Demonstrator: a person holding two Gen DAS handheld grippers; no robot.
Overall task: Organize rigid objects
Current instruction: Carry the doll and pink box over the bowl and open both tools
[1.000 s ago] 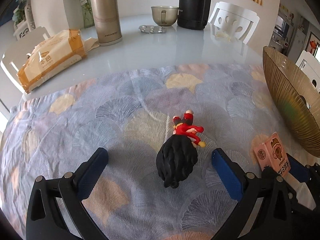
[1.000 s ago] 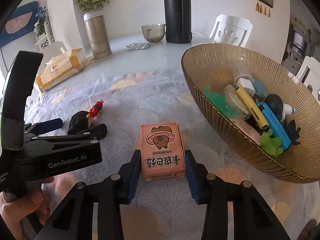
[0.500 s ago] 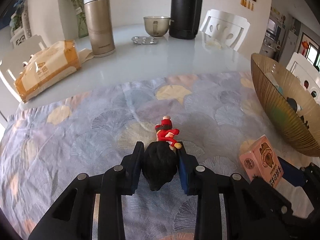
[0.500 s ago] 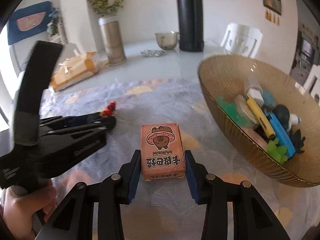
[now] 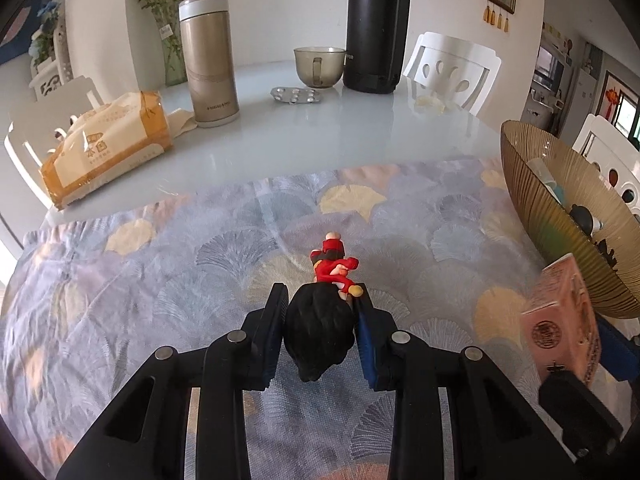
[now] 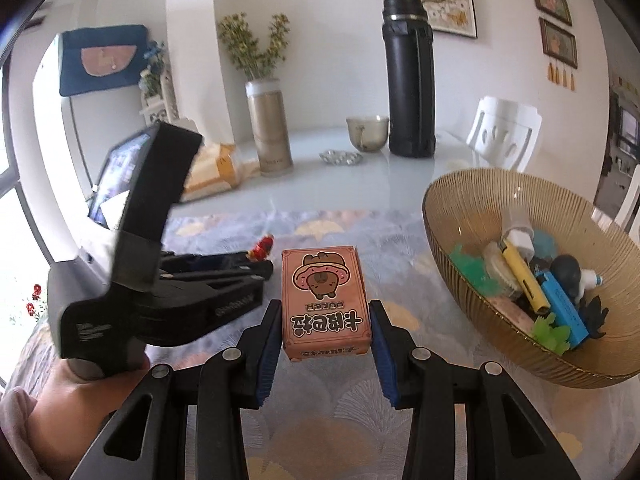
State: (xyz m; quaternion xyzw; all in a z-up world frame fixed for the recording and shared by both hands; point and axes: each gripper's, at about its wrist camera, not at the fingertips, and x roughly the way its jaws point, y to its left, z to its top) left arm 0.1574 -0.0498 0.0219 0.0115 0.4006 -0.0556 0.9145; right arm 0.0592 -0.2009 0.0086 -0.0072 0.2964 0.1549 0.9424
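Note:
My left gripper [image 5: 320, 300] is shut on the black-haired head of a small figurine in red [image 5: 322, 312], held over the patterned cloth [image 5: 160, 280]; its red body [image 6: 262, 247] peeks past the left gripper in the right wrist view. My right gripper [image 6: 326, 308] is shut on a pink card box [image 6: 324, 300] with a cartoon animal, lifted above the cloth; the box also shows in the left wrist view [image 5: 564, 320]. A ribbed amber bowl [image 6: 460, 276] to the right holds several small items, among them a yellow marker [image 6: 524, 272] and a blue box [image 6: 562, 304].
On the bare white table beyond the cloth stand a gold thermos [image 5: 208, 60], a black flask [image 5: 376, 24], a glass cup [image 5: 320, 66], a pill blister [image 5: 296, 95] and a tissue pack [image 5: 108, 144]. White chairs [image 5: 452, 68] surround the table.
My left gripper closed on the figurine's head and has raised it. My right gripper has lifted the card box higher, and the bowl now sits lower in view.

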